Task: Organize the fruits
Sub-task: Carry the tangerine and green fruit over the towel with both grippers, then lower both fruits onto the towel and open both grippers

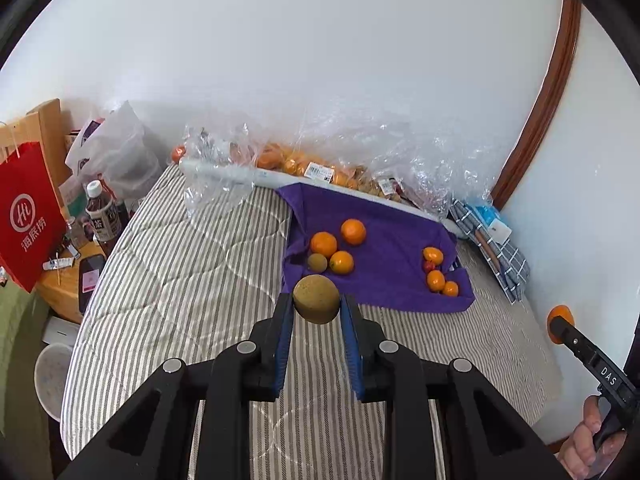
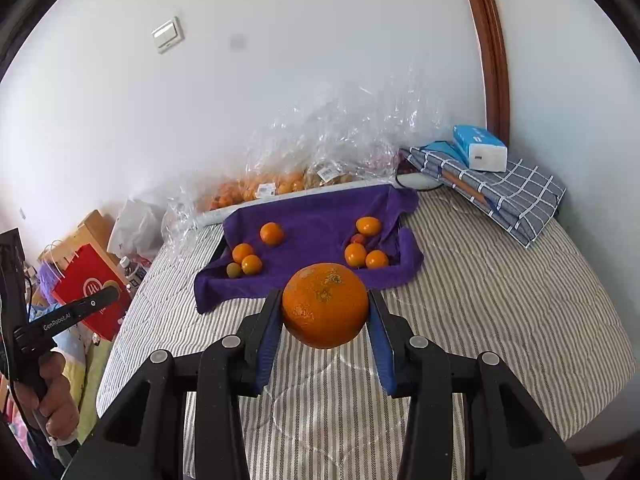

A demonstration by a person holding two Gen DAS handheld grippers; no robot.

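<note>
My left gripper [image 1: 316, 307] is shut on a brown-green kiwi [image 1: 316, 298] and holds it above the striped bed, just short of the purple towel [image 1: 384, 240]. My right gripper [image 2: 325, 312] is shut on a big orange [image 2: 325, 305], also above the bed before the towel [image 2: 320, 216]. On the towel's left lie three oranges [image 1: 324, 244] and a kiwi [image 1: 317, 262]. On its right lie several small oranges [image 1: 435, 280] and a small red fruit [image 1: 429, 266]. The right gripper and its orange [image 1: 558, 314] show at the left view's right edge.
Clear plastic bags of fruit [image 1: 304, 164] line the wall behind the towel. A checked cloth [image 2: 500, 192] with a blue tissue pack [image 2: 478, 148] lies at the bed's far right corner. A red paper bag [image 1: 28, 216], bottles [image 1: 102, 212] and a phone stand left of the bed.
</note>
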